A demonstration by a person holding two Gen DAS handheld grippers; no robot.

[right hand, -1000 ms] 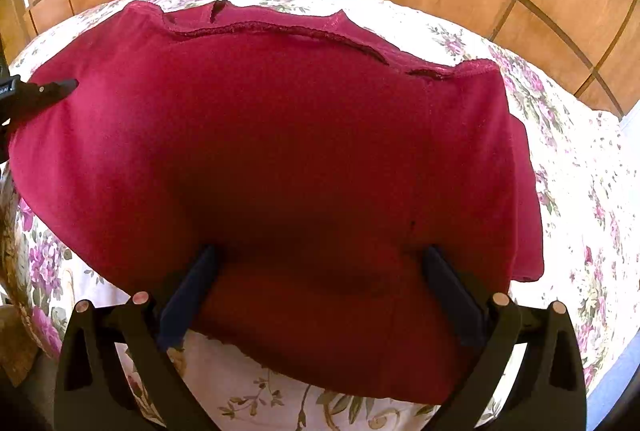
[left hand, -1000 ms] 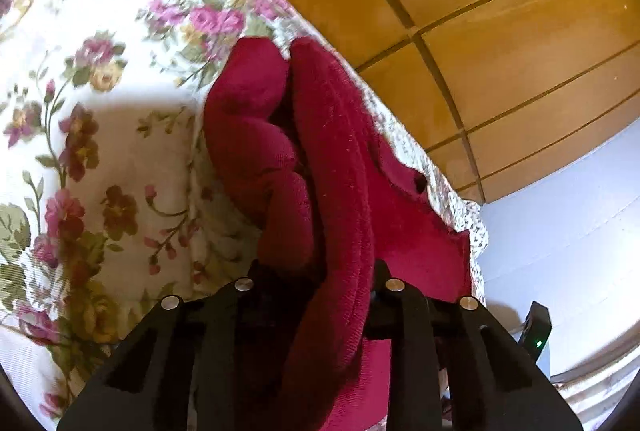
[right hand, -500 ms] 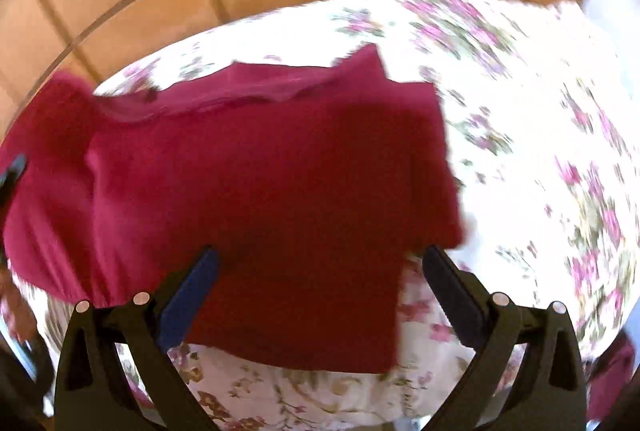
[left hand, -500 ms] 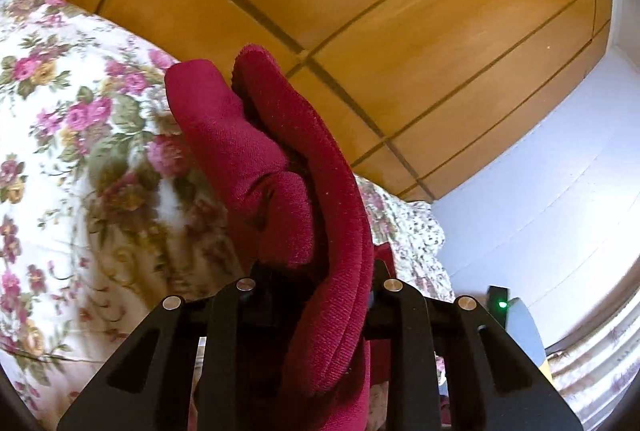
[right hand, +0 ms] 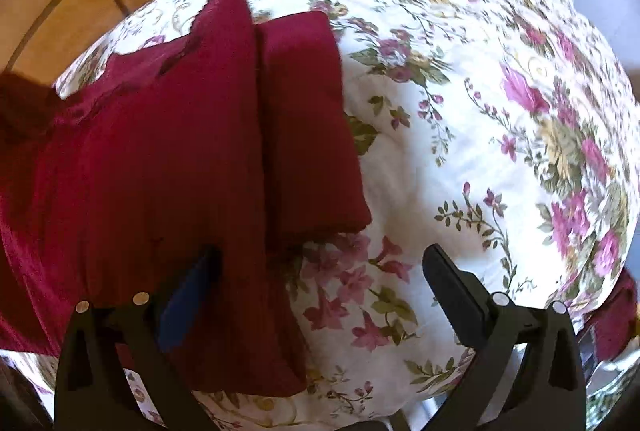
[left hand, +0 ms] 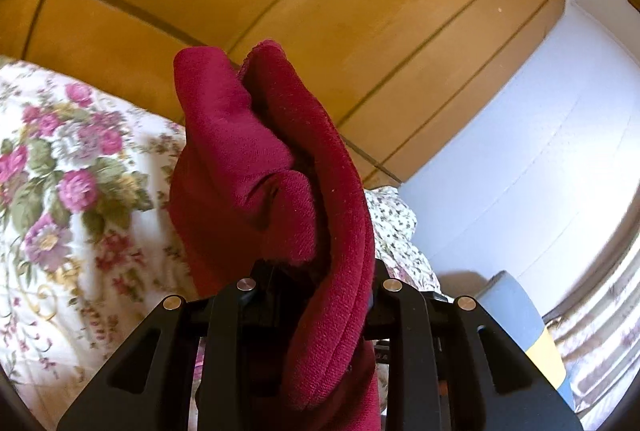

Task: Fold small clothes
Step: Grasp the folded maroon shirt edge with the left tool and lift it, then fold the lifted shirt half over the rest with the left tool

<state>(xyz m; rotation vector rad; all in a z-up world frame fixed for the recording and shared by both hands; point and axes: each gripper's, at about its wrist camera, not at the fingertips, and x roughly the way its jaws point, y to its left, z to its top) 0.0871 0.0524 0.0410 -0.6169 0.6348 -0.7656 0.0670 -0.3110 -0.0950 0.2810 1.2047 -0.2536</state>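
- floral bedspread (right hand: 460, 159) carries the red garment (right hand: 168, 159), spread left of the right gripper (right hand: 320, 279); its fold line runs away from the camera
- left gripper (left hand: 316, 287) is nearer, jaws clamped on a bunched edge of the cloth; right jaws stand wide, holding nothing

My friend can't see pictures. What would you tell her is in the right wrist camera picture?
A dark red garment, partly folded, lies on a floral bedspread. The open right gripper hovers over its edge, one finger above the cloth, the other above the flowers.

Left gripper (left hand: 310, 279) clamped, right gripper (right hand: 320, 271) agape
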